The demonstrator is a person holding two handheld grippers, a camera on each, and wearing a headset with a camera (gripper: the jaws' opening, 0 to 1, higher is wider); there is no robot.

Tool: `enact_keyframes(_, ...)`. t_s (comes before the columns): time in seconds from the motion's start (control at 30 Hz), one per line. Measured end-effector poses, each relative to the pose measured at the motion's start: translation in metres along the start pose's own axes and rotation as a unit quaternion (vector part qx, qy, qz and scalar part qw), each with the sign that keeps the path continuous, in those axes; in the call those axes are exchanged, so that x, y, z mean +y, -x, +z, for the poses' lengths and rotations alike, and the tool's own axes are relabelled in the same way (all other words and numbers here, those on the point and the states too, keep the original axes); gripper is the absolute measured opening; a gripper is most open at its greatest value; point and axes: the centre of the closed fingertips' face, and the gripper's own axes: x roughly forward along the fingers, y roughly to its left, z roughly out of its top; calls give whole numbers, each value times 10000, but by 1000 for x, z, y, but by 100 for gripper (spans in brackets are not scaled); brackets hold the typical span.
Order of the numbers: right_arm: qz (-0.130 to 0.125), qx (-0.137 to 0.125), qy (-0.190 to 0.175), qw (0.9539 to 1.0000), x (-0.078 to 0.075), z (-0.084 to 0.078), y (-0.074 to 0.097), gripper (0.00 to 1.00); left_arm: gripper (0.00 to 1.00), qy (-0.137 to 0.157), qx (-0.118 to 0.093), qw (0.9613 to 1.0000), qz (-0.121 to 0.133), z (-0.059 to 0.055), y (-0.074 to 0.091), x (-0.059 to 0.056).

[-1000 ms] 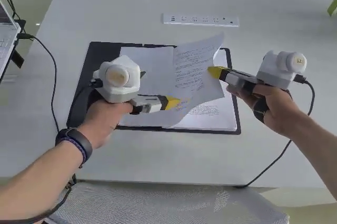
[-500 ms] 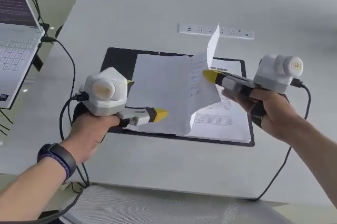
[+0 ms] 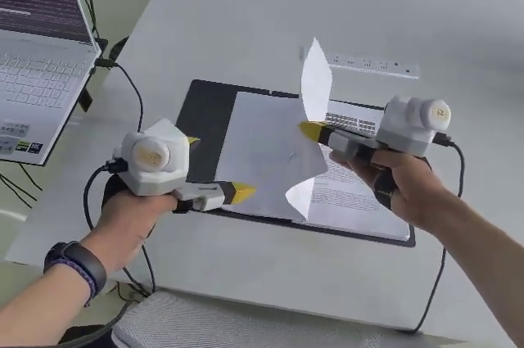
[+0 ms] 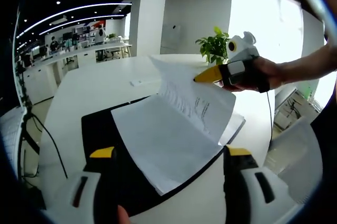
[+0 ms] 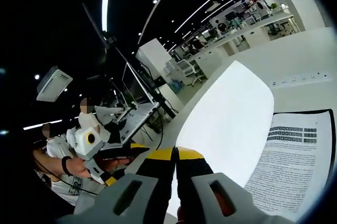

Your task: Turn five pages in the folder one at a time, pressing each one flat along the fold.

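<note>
A black folder (image 3: 206, 110) lies open on the white table, with a blank sheet (image 3: 262, 151) flat on its left side and a printed page (image 3: 352, 192) on its right. My right gripper (image 3: 309, 129) is shut on a page (image 3: 315, 86) that stands upright over the fold and curls leftward. My left gripper (image 3: 217, 167) hovers open over the folder's front left corner, nothing between its jaws. In the left gripper view my own gripper (image 4: 170, 153) frames the lifted page (image 4: 197, 105), with the right gripper (image 4: 210, 74) pinching its top. The right gripper view has the pinched page (image 5: 231, 113) beside my shut gripper (image 5: 176, 155).
An open laptop (image 3: 37, 61) stands at the left with cables (image 3: 135, 90) running past the folder. A white power strip (image 3: 372, 64) lies behind the folder. The table's near edge (image 3: 270, 303) runs just below my hands.
The right gripper has carried the page up and leftward, from slanting over the right side to standing above the fold. The head camera has shifted right. The left gripper stays open near the folder's front left.
</note>
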Motion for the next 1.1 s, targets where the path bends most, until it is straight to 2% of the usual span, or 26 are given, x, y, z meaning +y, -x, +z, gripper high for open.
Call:
enact_keyframes(0.17, 52, 134, -42, 9999, 3, -9, -18, 0, 82, 72, 4, 10000, 49, -6, 4, 6)
enact_keyframes(0.27, 25, 243, -94, 9997, 1, -19, -30, 0, 83, 58, 78, 9999, 76, -11, 4, 9)
enact_keyframes(0.47, 107, 473, -166, 9987, 4, -36, -51, 0, 83, 209, 16, 9997, 151, -13, 8, 16)
enact_keyframes(0.73, 56, 786, -327, 9964, -6, -59, -76, 0, 82, 380, 8, 9990, 222, -20, 12, 24)
enact_keyframes(0.93, -42, 1046, -522, 9931, -17, -78, -90, 0, 82, 483, 50, 9985, 241, -28, 14, 23)
enact_keyframes(1.1, -151, 1143, -701, 9909, -26, -89, -97, 0, 82, 529, 78, 9983, 250, -31, 17, 22)
